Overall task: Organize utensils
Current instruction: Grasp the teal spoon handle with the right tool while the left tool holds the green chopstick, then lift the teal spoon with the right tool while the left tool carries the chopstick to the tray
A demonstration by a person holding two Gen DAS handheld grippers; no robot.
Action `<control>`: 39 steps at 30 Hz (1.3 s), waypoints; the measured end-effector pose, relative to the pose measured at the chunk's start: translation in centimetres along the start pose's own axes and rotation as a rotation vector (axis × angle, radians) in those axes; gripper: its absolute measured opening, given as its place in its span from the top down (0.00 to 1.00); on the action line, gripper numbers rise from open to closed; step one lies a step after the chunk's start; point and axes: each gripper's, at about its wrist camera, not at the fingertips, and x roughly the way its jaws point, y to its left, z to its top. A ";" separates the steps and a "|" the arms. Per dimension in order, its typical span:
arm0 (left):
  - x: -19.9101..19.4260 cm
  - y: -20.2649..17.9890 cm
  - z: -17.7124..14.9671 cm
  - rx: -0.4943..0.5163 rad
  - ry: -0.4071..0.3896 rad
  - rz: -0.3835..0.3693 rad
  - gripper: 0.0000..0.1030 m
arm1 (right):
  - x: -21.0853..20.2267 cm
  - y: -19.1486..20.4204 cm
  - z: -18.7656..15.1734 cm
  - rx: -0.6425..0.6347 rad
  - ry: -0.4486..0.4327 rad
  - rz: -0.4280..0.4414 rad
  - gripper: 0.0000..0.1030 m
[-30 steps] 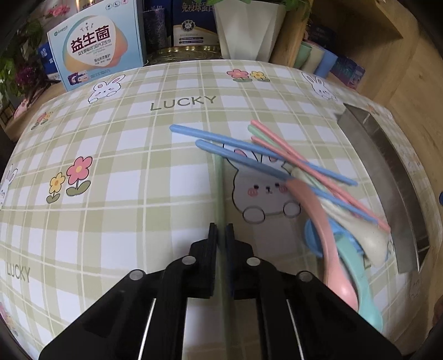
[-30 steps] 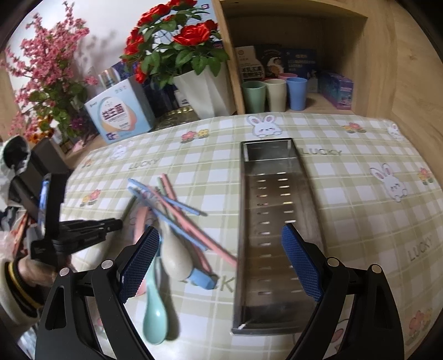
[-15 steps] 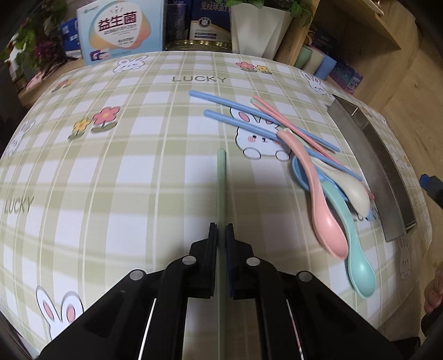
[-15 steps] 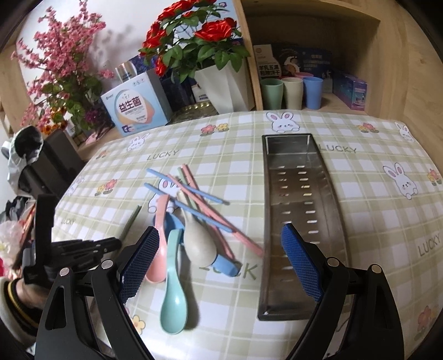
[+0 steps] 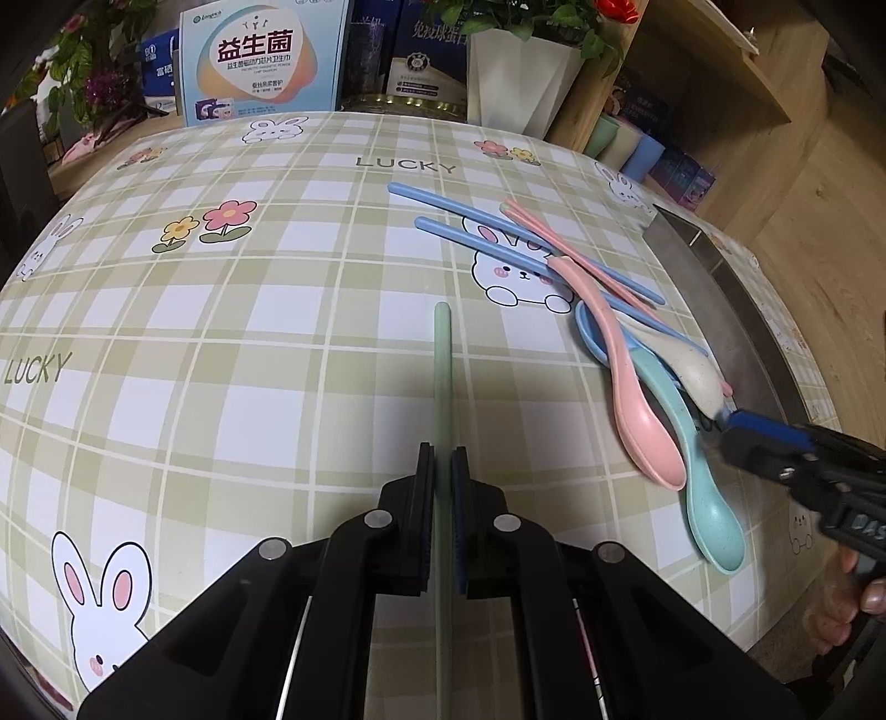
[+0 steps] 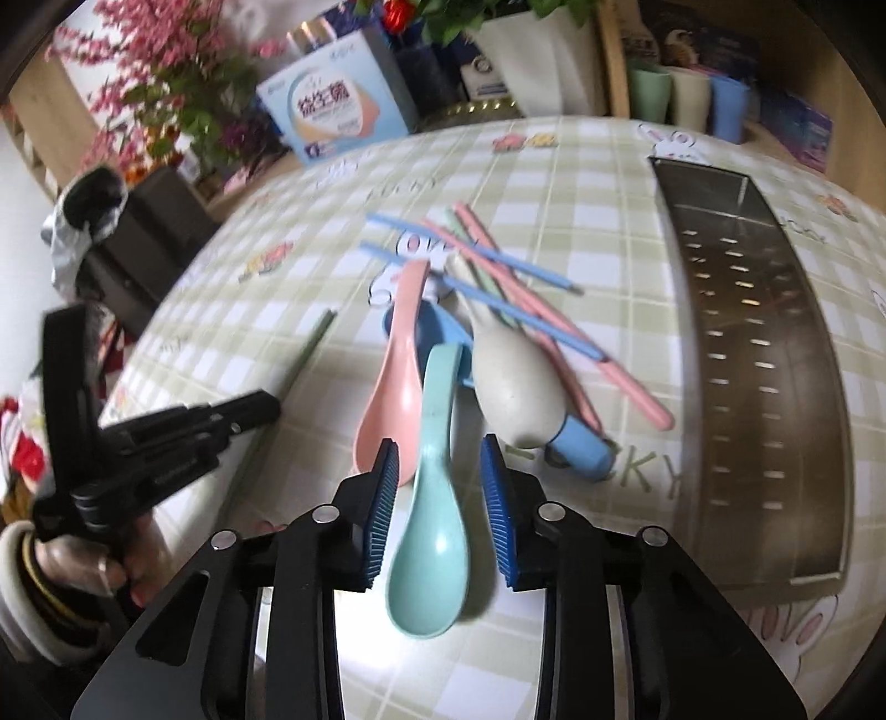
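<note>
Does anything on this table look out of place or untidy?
Yes. The spoons and chopsticks lie crossed in a heap on the tablecloth, beside the metal tray, which holds no utensils.

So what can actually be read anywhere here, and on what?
"LUCKY": printed repeatedly on the checked tablecloth.
"益生菌": large on the light blue box; its smaller lines are too small to read.
Dark boxes behind: Chinese lettering, too blurred.
Shelf boxes: unreadable.
</note>
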 end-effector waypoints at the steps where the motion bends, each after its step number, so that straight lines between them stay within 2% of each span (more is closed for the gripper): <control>1: 0.0 0.1 0.0 -0.001 -0.001 -0.003 0.94 | 0.4 0.0 0.0 0.009 0.011 0.007 0.72; 8: -0.2 0.5 -0.2 -0.014 -0.002 -0.026 0.94 | 1.9 -1.2 0.0 0.097 0.039 0.040 0.77; 11: -0.2 0.4 -0.3 -0.008 -0.005 -0.018 0.94 | 2.1 -1.6 -0.2 0.145 0.041 0.089 0.84; 14: -0.2 0.3 -0.3 -0.002 -0.008 -0.011 0.94 | 2.3 -1.0 -0.3 0.116 0.043 0.102 0.85; 20: -0.2 0.4 -0.3 -0.003 -0.012 -0.013 0.94 | 2.4 -0.3 -0.1 0.072 0.044 0.076 0.87; 23: -0.2 0.4 -0.3 0.002 -0.013 -0.009 0.94 | 2.2 0.4 0.0 0.032 0.038 0.064 0.94; 26: -0.3 0.4 -0.4 0.005 -0.015 -0.007 0.94 | 2.2 0.9 0.0 -0.002 0.037 0.049 0.94; 39: -0.4 0.3 -0.4 0.014 -0.017 -0.003 0.94 | 1.8 0.3 -0.6 0.031 0.008 0.065 0.94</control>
